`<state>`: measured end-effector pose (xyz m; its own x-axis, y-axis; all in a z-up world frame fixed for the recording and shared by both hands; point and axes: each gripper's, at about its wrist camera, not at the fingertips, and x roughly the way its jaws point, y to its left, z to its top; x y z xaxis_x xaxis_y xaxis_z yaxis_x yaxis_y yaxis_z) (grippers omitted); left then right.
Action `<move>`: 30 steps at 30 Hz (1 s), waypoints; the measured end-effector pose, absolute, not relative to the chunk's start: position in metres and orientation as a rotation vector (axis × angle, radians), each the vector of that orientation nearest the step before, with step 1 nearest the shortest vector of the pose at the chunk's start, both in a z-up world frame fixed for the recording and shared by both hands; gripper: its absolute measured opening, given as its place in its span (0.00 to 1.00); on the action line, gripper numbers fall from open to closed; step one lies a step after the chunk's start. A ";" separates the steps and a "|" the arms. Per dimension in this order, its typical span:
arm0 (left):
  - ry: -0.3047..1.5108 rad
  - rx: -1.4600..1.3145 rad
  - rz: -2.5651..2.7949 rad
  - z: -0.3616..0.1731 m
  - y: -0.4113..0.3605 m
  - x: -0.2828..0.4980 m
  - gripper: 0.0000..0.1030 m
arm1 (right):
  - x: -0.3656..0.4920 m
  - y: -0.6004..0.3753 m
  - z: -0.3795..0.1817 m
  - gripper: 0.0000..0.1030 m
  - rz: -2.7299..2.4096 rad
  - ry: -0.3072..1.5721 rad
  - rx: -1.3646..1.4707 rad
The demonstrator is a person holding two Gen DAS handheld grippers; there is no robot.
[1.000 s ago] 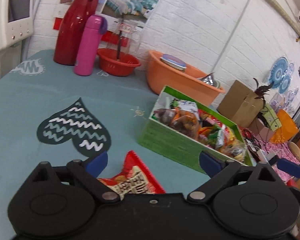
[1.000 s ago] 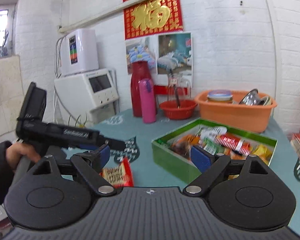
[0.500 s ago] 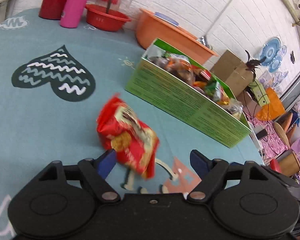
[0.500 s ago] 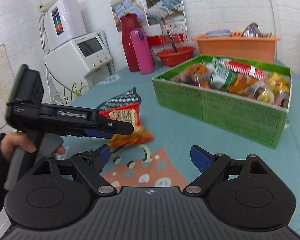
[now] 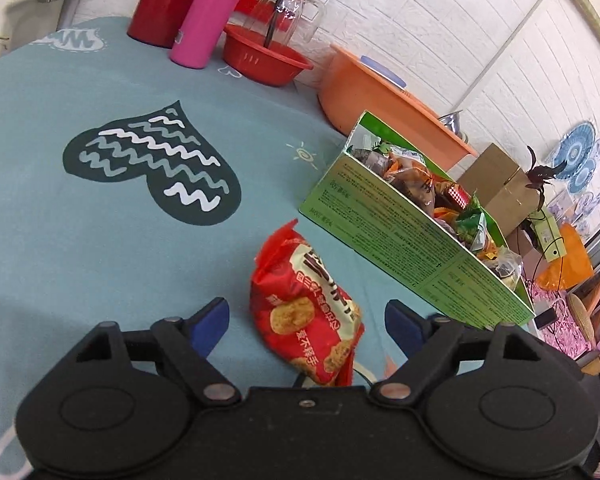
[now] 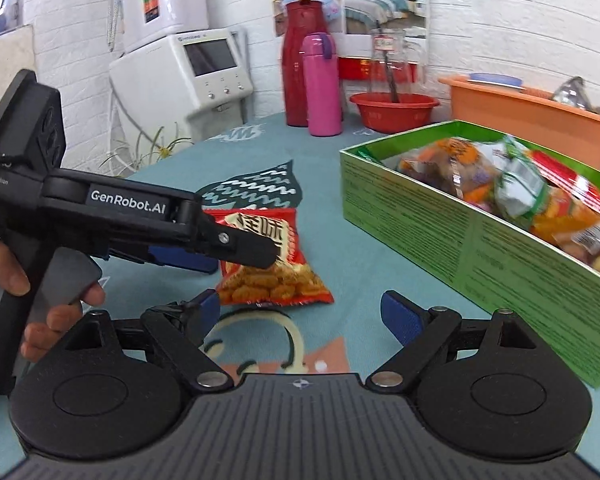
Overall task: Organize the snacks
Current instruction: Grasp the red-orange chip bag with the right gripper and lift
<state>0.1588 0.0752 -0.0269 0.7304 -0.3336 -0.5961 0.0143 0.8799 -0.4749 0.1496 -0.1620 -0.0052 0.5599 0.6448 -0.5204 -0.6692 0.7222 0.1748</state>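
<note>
Fingers, both grippers: left gripper (image 5: pixel 306 312) jaws spread wide, blue pads either side of the red snack packet (image 5: pixel 306 304) but touching nothing; right gripper (image 6: pixel 300 308) jaws likewise wide apart and empty, held back near the packet's lower edge.

Tablecloth (image 5: pixel 60 240), teal, printed with a dark heart of white zigzags; covers the whole work surface; packet lies flat on it, just beside the long green wall of the box.

Green cardboard box (image 6: pixel 440 232), open-topped, already crowded with mixed wrapped snacks; judged the destination for the packet.

Red snack packet (image 6: pixel 268 264), crinkled foil, cracker picture and white lettering; lying loose on the cloth between the left jaws; seen from the right wrist, the left gripper's upper finger overlaps its top edge.

Step in hand, as a judgement: grasping the packet; best to lower the left pads level with the cloth, centre them across the packet's narrow middle, and close gently, since the foil is slippery and the crackers will crush; then lift clear of the box wall before moving across.

Room: white brick wall; orange basin (image 5: pixel 380 104); red basin (image 5: pixel 260 60); red jug (image 6: pixel 296 72); pink flask (image 6: pixel 322 84); white appliance with screen (image 6: pixel 196 68); brown carton (image 5: pixel 496 184).
</note>
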 end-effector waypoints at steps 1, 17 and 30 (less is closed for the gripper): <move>0.732 -0.464 -0.199 -0.027 0.075 0.160 1.00 | 0.153 -0.158 -0.007 1.00 0.790 0.590 -0.056; 0.720 -0.343 -0.205 -0.028 0.063 0.171 0.97 | 0.169 -0.133 -0.018 1.00 0.923 0.612 -0.062; 0.719 -0.303 -0.179 -0.029 0.057 0.165 0.85 | 0.150 -0.129 -0.013 0.72 0.928 0.613 -0.119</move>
<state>0.1649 0.0568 -0.0285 0.7399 -0.2634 -0.6190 0.0569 0.9414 -0.3326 0.1502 -0.1285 -0.0135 0.4433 0.7133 -0.5429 -0.7791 0.6061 0.1602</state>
